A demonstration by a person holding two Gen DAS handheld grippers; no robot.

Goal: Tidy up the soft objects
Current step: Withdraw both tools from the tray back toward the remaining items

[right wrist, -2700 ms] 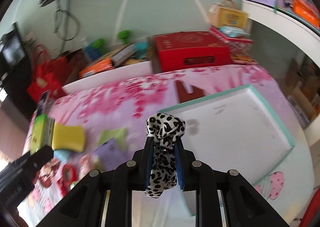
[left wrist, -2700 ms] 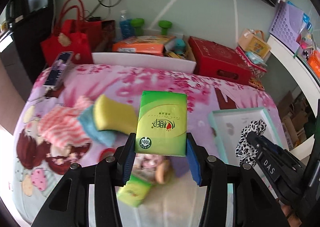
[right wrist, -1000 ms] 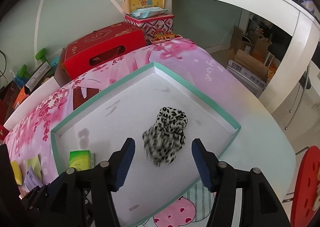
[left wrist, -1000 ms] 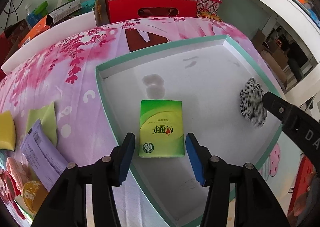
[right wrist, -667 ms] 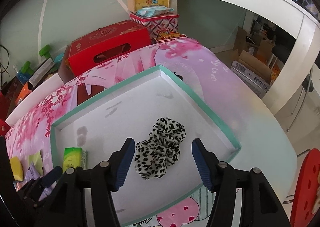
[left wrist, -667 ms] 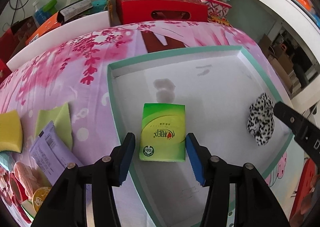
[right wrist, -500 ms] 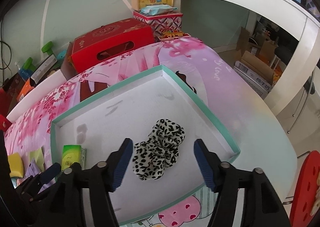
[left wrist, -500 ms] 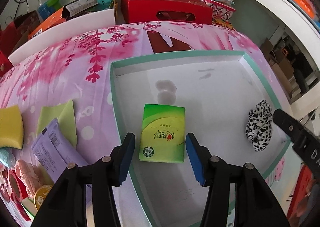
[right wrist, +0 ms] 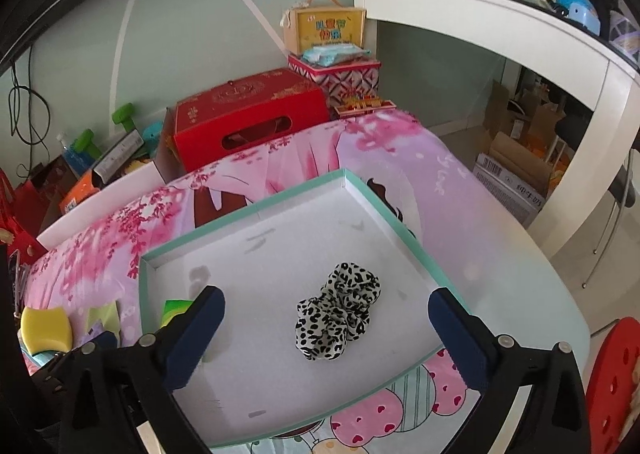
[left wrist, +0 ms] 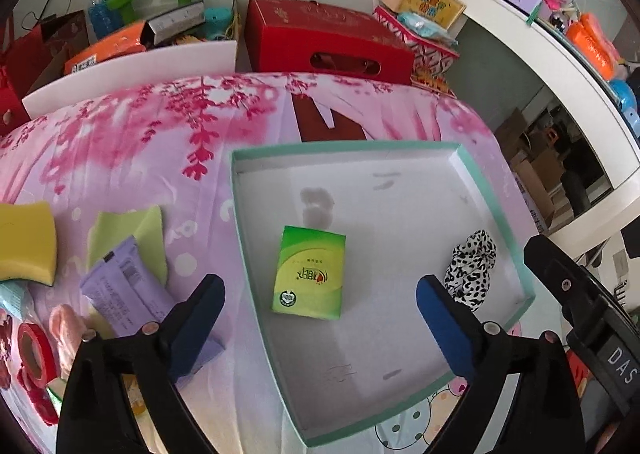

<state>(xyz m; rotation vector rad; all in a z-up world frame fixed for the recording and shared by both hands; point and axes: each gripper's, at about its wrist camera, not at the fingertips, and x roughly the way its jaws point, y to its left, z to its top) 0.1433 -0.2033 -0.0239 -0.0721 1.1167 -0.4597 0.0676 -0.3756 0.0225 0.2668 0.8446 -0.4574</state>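
The left gripper (left wrist: 318,308) and right gripper (right wrist: 326,318) have just been opening; both stand wide, gripping nothing. The green tissue pack (left wrist: 309,272) and leopard scrunchie (right wrist: 337,310) lie free in the teal-rimmed tray (right wrist: 240,214). Two items appear placed. The yellow sponge (left wrist: 25,242), green cloth (left wrist: 132,230) and purple packet (left wrist: 124,286) remain outside on the bedspread (left wrist: 120,142).

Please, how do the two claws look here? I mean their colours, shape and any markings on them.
Both claws are built alike: black angular plastic arms with silver screws, ending in flat dark-blue pads. The left claw is seen in its own camera; beside it the body of the right tool shows white letters "DAS". The right claw has the same black frame and blue pads.
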